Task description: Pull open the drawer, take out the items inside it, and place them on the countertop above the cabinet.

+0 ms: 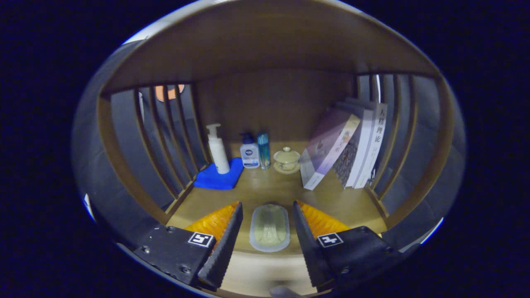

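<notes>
hovering your tongs [267, 231] spread wide, nothing pinched. soap dish [270, 227] lies flat on the worktop [348, 205] right between the fingers, untouched, long axis running straight ahead along them. bottles, books sit well beyond.

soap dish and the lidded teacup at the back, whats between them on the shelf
Nothing: bare wood runs from the soap dish, which sits between the open tool's fingers, to the lidded teacup, as the gripper view shows.
</notes>
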`<state>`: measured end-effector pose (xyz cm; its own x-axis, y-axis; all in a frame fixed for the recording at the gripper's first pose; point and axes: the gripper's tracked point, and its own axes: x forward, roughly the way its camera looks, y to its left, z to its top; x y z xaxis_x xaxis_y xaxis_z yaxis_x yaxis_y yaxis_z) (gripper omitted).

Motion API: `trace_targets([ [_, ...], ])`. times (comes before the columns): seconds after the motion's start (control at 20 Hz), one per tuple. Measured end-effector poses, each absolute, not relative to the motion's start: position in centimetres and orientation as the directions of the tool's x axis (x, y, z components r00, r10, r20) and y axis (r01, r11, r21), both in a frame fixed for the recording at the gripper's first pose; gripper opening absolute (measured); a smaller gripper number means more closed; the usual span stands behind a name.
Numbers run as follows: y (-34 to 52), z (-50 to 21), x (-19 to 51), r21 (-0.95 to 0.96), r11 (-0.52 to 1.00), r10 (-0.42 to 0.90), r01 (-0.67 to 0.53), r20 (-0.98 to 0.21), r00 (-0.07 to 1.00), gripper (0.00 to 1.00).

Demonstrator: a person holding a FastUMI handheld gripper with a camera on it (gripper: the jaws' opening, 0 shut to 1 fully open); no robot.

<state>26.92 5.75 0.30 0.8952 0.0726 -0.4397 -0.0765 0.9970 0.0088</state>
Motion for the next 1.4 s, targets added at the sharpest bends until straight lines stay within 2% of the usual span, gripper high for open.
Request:
trace_targets([
  [0.2,6.7,2.4,21.0,0.011,0.992,0.119,-0.122,-0.323,0.939,0.99],
  [0.5,7.4,1.8,12.2,0.017,0.99,0.14,-0.139,-0.182,0.973,0.99],
  [0.9,6.0,-2.0,4.8,-0.001,0.996,0.091,-0.091,-0.061,0.994,0.99],
  [1.4,2.8,-12.4,0.0,-0.006,1.0,0.017,-0.018,-0.088,0.996,0.99],
])
